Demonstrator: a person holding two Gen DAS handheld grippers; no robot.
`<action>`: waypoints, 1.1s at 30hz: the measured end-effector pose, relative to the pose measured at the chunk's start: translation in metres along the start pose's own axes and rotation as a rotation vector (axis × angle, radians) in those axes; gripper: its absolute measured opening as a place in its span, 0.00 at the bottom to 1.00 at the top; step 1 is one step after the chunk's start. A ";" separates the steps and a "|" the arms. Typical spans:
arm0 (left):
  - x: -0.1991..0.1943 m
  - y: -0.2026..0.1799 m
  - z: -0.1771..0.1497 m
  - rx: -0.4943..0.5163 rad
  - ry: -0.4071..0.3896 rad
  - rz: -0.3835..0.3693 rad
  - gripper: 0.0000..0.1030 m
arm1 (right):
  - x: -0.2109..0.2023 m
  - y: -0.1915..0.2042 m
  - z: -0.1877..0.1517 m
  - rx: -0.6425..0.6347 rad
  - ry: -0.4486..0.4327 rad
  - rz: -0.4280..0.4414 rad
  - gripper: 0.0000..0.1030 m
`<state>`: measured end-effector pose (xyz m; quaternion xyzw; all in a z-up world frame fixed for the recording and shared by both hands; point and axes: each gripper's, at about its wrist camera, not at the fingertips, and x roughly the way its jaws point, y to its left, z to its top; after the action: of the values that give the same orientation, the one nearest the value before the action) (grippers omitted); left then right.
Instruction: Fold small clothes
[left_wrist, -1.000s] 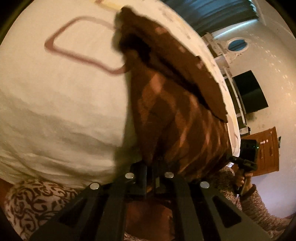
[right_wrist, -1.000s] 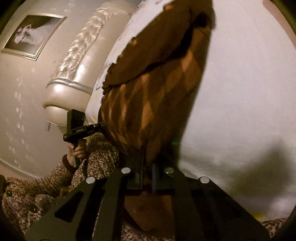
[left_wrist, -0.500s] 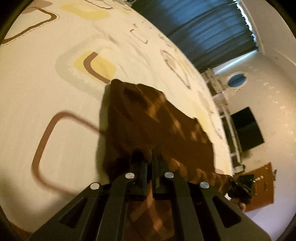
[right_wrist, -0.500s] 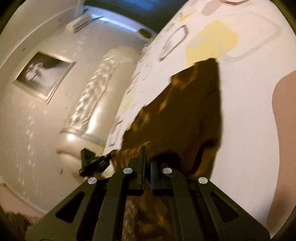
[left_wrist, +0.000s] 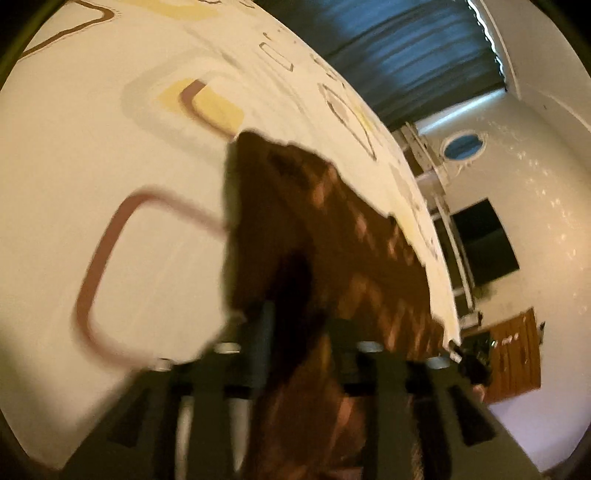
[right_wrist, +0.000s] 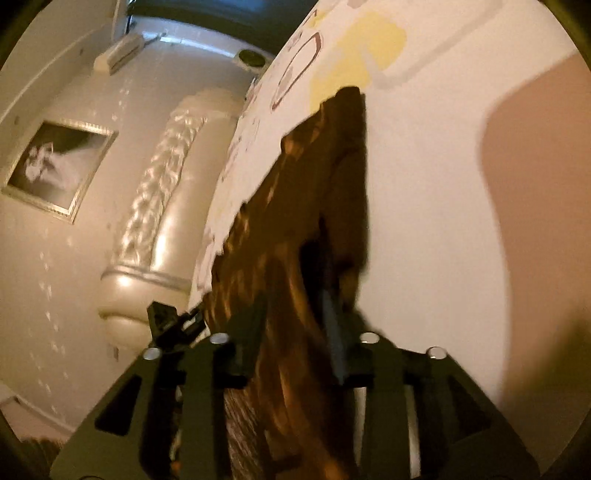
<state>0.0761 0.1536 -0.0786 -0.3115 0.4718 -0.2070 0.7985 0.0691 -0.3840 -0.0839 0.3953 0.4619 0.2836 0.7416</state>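
The biggest thing in both views is the bed (left_wrist: 110, 155), covered by a cream sheet with brown and yellow rounded squares printed on it. A pale padded headboard (right_wrist: 162, 206) stands at one end, and a dark curtain (left_wrist: 406, 55) hangs on the far side.

On the sheet lies the garment (left_wrist: 332, 236), a small brown piece of clothing with a lighter diamond pattern. Its far part rests flat on the bed, and its near edge comes toward both cameras and hangs down over the edge of the bed, between the two tools.

The left gripper (left_wrist: 301, 325) has its fingers apart, with the near edge of the cloth passing through the gap; it is not squeezed. The right gripper (right_wrist: 295, 314) shows the same: the two fingers stand apart and the cloth runs between them. The pictures are blurred, so I cannot say if a finger touches the cloth.

The garment looks thin, soft and light. I judge that it will sag and wrinkle when it is lifted, and it will not slip much on the sheet. It is best to take it at the two near corners, one in each gripper, and to keep the edge stretched between them for a straight fold.
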 end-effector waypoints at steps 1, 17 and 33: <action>-0.005 0.002 -0.013 0.007 0.019 0.011 0.45 | -0.008 -0.001 -0.013 -0.013 0.027 -0.021 0.34; -0.003 -0.007 -0.084 0.051 0.177 0.000 0.67 | -0.011 -0.013 -0.088 -0.057 0.226 0.008 0.44; 0.000 -0.002 -0.091 0.010 0.208 0.030 0.30 | 0.019 0.002 -0.100 -0.067 0.279 -0.038 0.05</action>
<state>-0.0044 0.1243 -0.1101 -0.2772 0.5559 -0.2284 0.7496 -0.0139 -0.3357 -0.1171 0.3181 0.5584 0.3369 0.6882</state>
